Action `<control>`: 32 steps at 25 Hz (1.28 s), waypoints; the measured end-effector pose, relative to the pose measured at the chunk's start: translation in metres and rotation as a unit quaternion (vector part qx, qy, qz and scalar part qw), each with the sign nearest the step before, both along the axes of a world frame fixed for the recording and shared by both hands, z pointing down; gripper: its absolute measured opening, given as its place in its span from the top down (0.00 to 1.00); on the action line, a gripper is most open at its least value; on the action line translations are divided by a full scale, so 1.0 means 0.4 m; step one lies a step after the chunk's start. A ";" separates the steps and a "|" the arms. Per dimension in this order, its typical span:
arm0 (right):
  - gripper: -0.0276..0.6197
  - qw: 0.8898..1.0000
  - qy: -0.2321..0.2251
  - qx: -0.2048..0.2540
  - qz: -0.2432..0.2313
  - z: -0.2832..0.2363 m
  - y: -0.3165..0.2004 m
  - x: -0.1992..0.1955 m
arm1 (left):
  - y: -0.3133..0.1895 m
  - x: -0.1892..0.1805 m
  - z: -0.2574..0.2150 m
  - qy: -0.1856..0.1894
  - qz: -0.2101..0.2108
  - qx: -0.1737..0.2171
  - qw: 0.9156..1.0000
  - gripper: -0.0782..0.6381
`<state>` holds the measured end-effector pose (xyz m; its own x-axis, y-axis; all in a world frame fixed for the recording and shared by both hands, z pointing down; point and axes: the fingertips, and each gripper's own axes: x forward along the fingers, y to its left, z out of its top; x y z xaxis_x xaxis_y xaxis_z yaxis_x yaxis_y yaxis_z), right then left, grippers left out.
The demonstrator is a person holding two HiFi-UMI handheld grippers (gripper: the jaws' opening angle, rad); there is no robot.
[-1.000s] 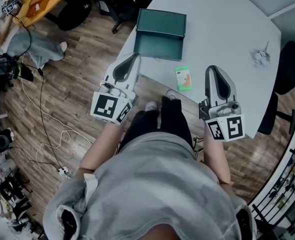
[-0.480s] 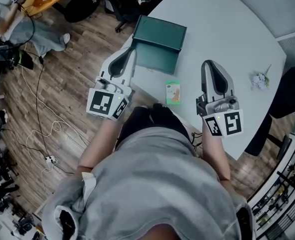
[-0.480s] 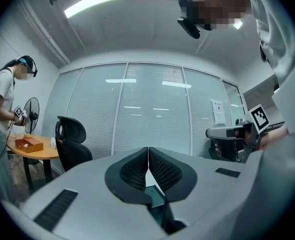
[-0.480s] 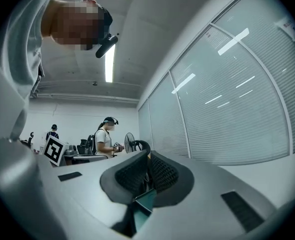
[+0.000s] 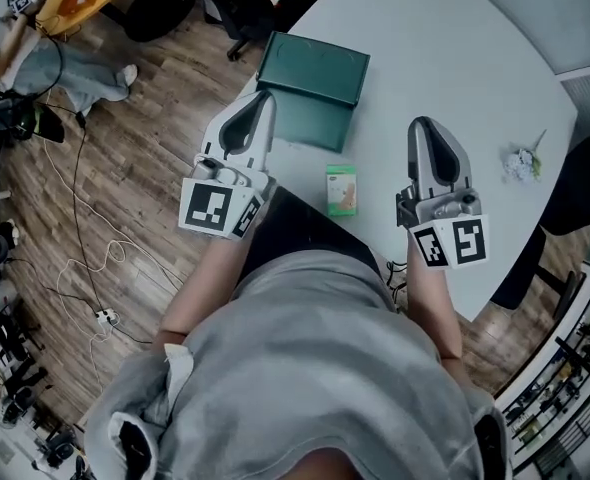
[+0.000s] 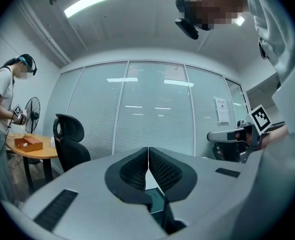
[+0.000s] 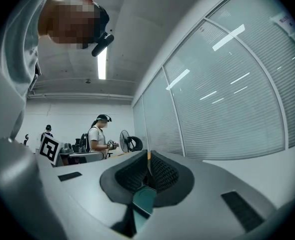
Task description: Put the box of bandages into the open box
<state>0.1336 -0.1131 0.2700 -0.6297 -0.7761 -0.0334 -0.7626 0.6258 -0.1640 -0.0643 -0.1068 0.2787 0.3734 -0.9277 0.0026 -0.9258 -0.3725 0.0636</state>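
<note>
A small green and white box of bandages (image 5: 341, 189) lies flat near the front edge of the pale round table (image 5: 445, 58). Beyond it to the left stands the dark green open box (image 5: 311, 88), its lid tipped up at the back. My left gripper (image 5: 243, 128) hovers at the table's left edge beside that box, jaws shut and empty. My right gripper (image 5: 427, 153) hangs over the table to the right of the bandages, also shut and empty. Both gripper views look up at the room; the left gripper (image 6: 148, 156) and right gripper (image 7: 148, 164) show closed jaws.
A crumpled white scrap (image 5: 521, 163) lies at the table's right edge. A black office chair (image 6: 70, 144) and a wooden side table (image 6: 32, 146) stand off to the left, with a person beside it. Cables (image 5: 85, 258) trail over the wooden floor. A dark chair (image 5: 575, 183) is on the right.
The head view has shifted; the bandages and green box now sit slightly further left and nearer in the picture. Both grippers keep much the same pose, shut.
</note>
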 end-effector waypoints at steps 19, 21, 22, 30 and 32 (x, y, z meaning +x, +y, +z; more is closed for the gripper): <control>0.78 0.946 0.117 -0.303 0.014 0.625 0.164 -0.132 | -0.066 -0.005 0.151 0.004 0.088 -0.058 0.994 0.86; 0.67 0.933 0.144 -0.330 0.018 0.687 0.184 -0.139 | -0.071 -0.010 0.164 0.002 0.094 -0.062 0.994 0.86; 0.65 0.926 0.160 -0.341 0.021 0.714 0.193 -0.140 | -0.073 -0.010 0.170 0.001 0.097 -0.065 0.993 0.86; 0.58 0.898 0.243 -0.362 0.059 0.816 0.223 -0.124 | -0.072 0.009 0.207 -0.005 0.119 -0.077 0.990 0.86; 0.57 0.896 0.239 -0.370 0.052 0.824 0.234 -0.138 | -0.070 0.007 0.211 -0.005 0.120 -0.080 0.990 0.86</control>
